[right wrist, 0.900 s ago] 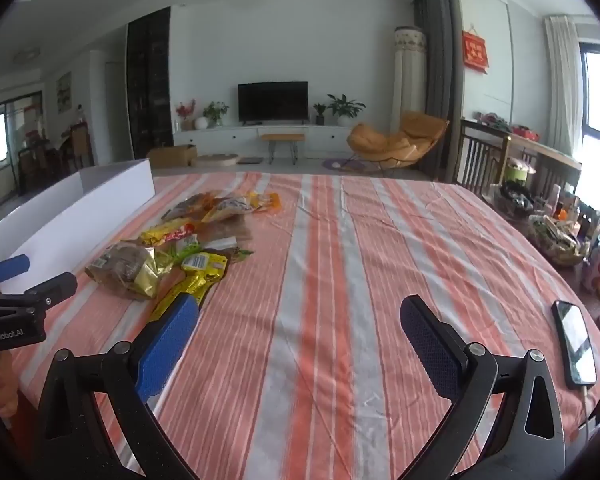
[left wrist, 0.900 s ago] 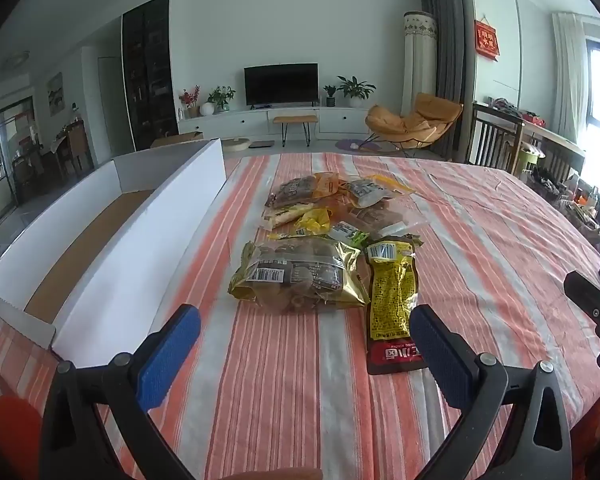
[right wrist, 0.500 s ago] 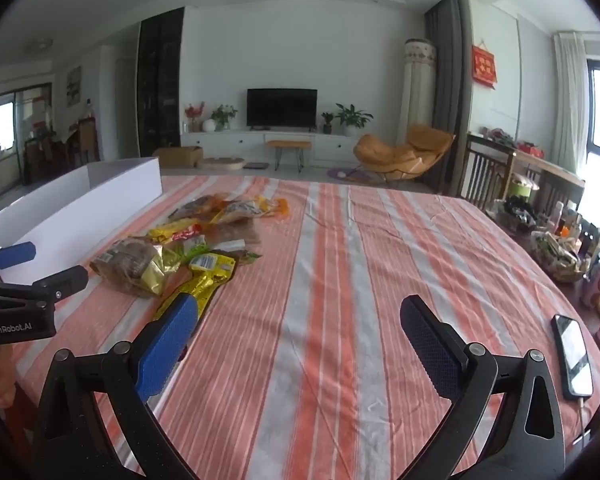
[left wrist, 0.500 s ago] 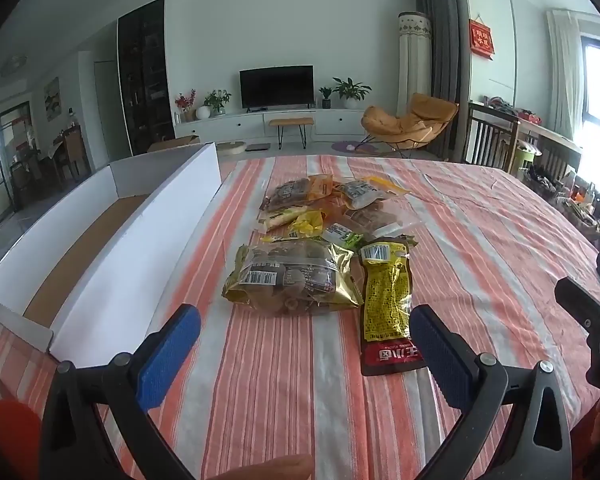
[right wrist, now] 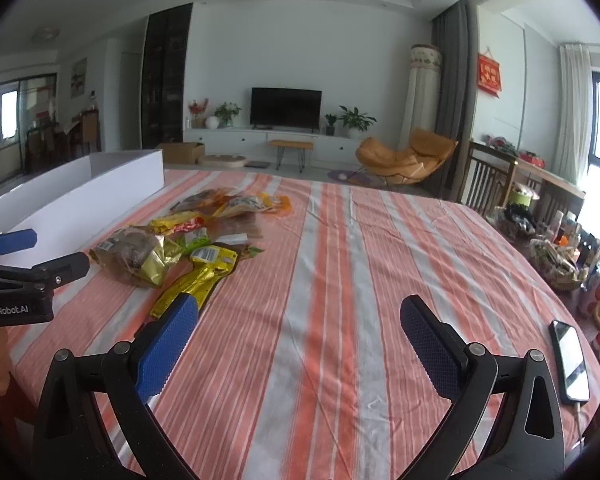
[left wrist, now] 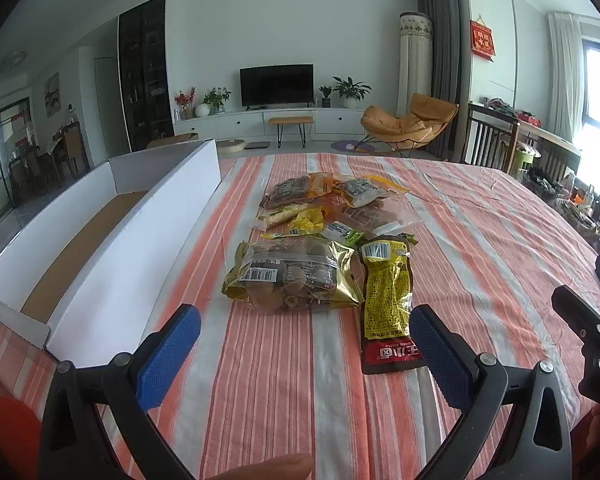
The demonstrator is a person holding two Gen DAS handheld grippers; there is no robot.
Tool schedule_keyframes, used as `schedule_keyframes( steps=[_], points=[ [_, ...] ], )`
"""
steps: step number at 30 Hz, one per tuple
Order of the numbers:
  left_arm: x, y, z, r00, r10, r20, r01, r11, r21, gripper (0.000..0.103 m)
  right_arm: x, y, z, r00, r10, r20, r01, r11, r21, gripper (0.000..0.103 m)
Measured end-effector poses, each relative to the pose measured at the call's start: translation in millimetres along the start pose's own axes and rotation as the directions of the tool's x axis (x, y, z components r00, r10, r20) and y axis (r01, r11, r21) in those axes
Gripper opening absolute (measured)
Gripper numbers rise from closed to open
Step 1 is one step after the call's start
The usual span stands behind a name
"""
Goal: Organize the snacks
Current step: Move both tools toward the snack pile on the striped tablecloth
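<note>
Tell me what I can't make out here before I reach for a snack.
- Box floor: left wrist view, near wall hides most of it.
- Snacks at the back of the pile: overlapped by nearer packs, labels too small.
- Phone: left wrist view, cut by the right edge.
- Left hand-held gripper: right wrist view, cut by the left edge.

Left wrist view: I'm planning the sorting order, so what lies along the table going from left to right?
White cardboard box with a brown floor → gold foil bag of brown round snacks → long yellow and dark red snack packet → black right gripper at the picture's edge.
</note>
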State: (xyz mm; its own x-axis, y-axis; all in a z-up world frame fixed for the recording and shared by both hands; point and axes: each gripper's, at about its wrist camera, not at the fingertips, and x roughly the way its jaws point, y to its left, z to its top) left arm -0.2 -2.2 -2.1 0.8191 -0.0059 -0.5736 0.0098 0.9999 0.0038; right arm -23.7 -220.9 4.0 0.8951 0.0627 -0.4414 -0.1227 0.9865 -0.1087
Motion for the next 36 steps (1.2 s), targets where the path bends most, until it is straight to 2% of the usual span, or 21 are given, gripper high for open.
schedule_keyframes(
  steps=[14, 26, 36],
  points=[
    [-1.2, 1.9, -3.0, 1.000, 0.004, 0.001, -0.004, 1.000, -0.011, 0.103, 0.5, -0.8, -6.6, 1.000, -0.013, -0.009, 0.013, 1.000, 0.001, 0.102],
    [7.0, -4.9, -10.7, 0.999, 0.008, -0.040, -0.007, 1.000, 0.013, 0.103, 10.5, -7.3, -19.3, 0.999, -0.009, -0.036, 0.009, 1.000, 0.014, 0.102],
    [12.7, -1.1, -12.4, 0.999, 0.011, -0.052, -0.011, 1.000, -0.003, 0.103, 13.8, -3.6, -22.6, 0.999, 0.002, -0.045, -0.002, 1.000, 0.001, 0.102]
  ],
)
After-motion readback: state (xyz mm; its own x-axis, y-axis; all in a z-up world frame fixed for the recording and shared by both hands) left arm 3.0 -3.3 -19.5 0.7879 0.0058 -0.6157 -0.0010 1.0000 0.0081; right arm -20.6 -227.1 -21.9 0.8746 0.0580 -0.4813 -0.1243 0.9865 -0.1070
